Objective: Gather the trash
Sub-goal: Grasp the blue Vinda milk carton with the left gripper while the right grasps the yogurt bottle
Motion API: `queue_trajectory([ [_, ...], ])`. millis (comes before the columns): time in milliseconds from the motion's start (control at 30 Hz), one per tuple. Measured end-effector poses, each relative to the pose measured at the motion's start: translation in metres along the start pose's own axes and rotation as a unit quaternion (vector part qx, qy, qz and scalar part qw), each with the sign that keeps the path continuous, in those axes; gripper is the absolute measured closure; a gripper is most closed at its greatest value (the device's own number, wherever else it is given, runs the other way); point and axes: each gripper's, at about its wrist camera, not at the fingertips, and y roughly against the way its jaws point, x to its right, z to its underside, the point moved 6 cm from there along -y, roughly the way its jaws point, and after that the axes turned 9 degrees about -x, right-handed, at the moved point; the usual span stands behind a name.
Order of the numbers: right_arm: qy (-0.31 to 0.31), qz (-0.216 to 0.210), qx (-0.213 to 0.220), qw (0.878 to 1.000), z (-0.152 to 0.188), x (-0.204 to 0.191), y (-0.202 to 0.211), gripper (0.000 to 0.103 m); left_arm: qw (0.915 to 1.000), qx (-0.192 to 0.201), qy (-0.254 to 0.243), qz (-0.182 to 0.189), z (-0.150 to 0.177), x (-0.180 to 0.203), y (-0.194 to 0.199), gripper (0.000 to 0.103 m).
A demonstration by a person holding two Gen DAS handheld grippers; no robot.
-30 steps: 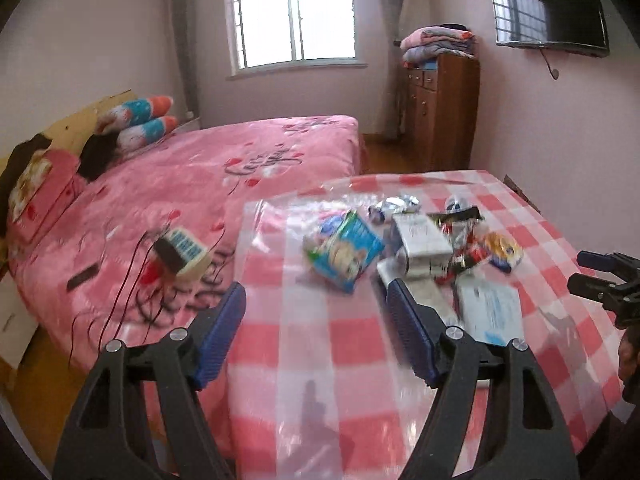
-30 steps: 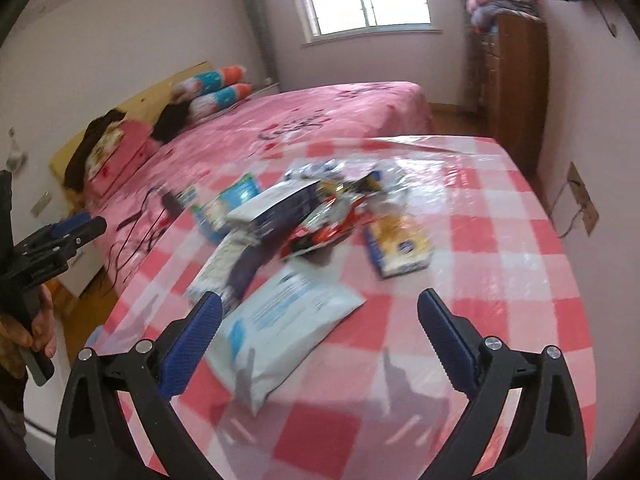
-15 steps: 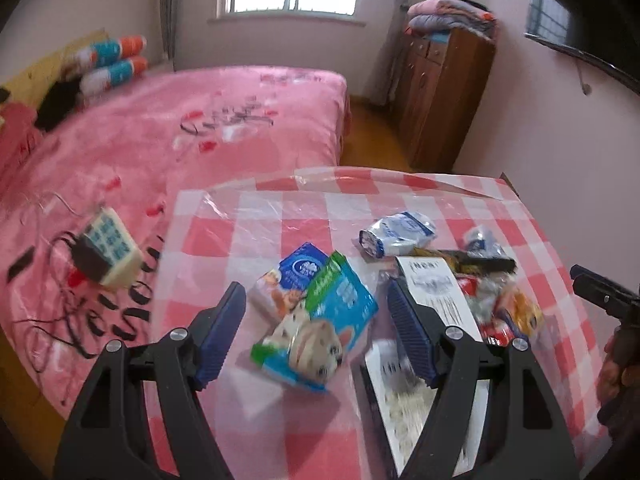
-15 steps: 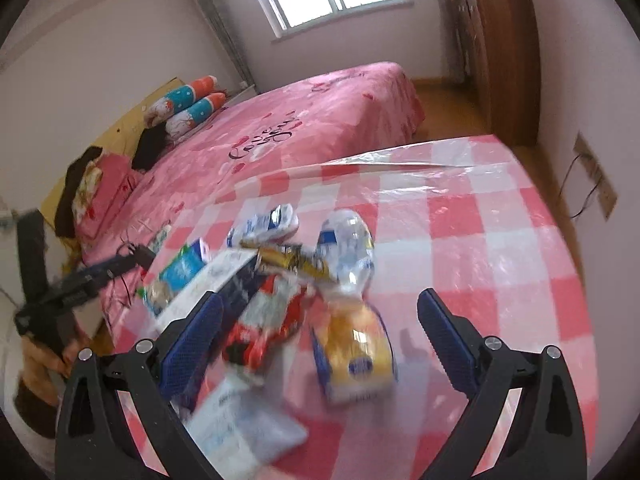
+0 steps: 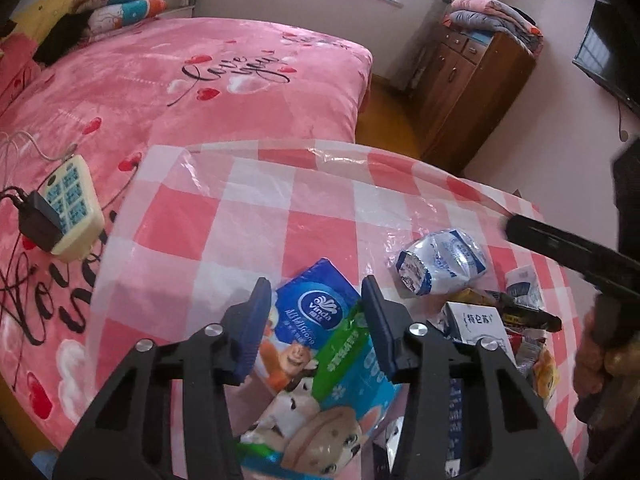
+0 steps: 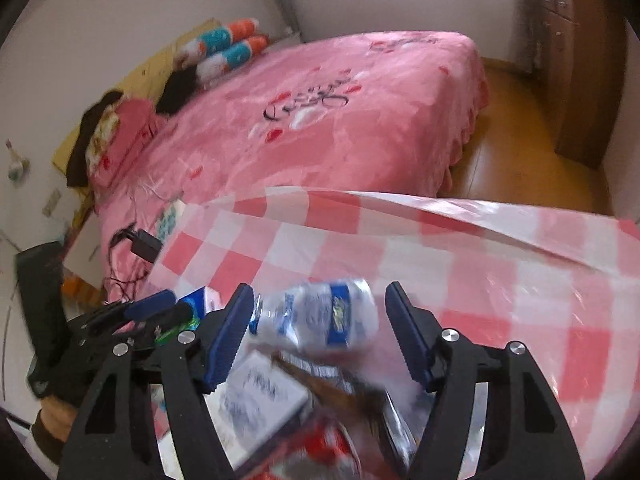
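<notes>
Left wrist view: blue tissue pack (image 5: pixel 316 312) and green snack bag (image 5: pixel 344 384) lie on the checkered tabletop (image 5: pixel 256 208), clamped between the narrowed left claw (image 5: pixel 316 320). Right claw (image 6: pixel 320 328) is closing around a crushed plastic bottle (image 6: pixel 320 320), pads apart from it. Beyond stands a pink bed (image 5: pixel 200 76).

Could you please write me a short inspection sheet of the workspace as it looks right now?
Surface: table under a pink-checked cloth with a clear plastic cover.
Job's things: tissue pack, green wrapper, crushed bottle, white carton, more wrappers beside it.
Clutter: nothing seen beyond the trash.
Grippers: left gripper shut on the tissue pack and green wrapper; right gripper closing, bottle between its jaws, pads not yet pressing.
Cables: power strip with black adapter and cords on the bed.
Surroundings: wooden cabinet topped with folded blankets, window, wall TV.
</notes>
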Motion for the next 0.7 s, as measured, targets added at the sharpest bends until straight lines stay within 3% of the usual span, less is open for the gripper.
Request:
queue_trajectory([
  [133,0.007,0.009,-0.044,0.999,-0.007,-0.003,-0.034,0.04,0.9999,0.003,-0.015,-0.005,0.0,0.004,-0.003,0.055],
  [200,0.029,0.035,-0.043,0.998,-0.005,-0.005,-0.041,0.041,0.9995,0.003,-0.03,-0.009,0.002,0.007,-0.004,0.056],
  [300,0.053,0.019,-0.055,0.997,0.009,-0.014,-0.048,0.05,0.999,0.001,-0.044,-0.002,0.008,0.012,-0.003,0.056],
  [367,0.083,0.033,-0.053,0.995,0.019,-0.021,-0.048,0.05,0.9986,0.0,-0.052,0.002,0.014,0.017,-0.002,0.056],
  [700,0.127,0.012,-0.06,0.99,0.074,-0.037,-0.027,0.05,0.9965,0.003,-0.082,0.015,0.067,0.038,0.018,0.056],
])
